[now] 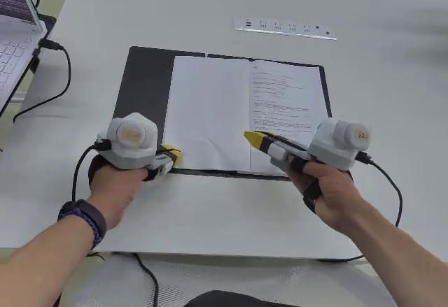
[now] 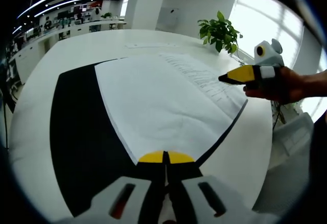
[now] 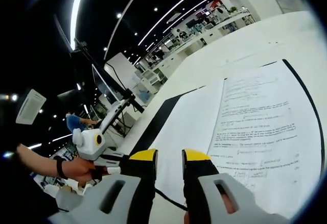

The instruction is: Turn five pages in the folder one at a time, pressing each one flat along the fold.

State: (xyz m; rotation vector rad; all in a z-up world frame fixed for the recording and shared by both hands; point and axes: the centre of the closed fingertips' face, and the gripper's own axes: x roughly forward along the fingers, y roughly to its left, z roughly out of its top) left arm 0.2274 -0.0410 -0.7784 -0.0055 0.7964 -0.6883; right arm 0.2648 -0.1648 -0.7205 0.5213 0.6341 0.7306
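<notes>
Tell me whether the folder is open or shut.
Open. The folder lies spread flat on the table, black inner cover exposed, a blank page and a printed page side by side.

The laptop (image 1: pixel 10 34) at the upper left of the head view is cut off by the frame's left edge. The printed lines on the right page (image 1: pixel 287 97) are too small for me to read, and the sockets (image 1: pixel 264 24) on the power strip (image 1: pixel 283 27) near the top are too small to tell apart. My left hand-held gripper (image 1: pixel 170 155) covers the folder's (image 1: pixel 143 83) lower left corner, its jaws mostly hidden under its own white body. The surface (image 1: pixel 406 34) blurs at the upper right. In the right gripper view, the page's lower edge sits behind my right hand-held gripper (image 3: pixel 170 155), and the far desks (image 3: pixel 204 25) at the upper middle are too small to make out.
</notes>
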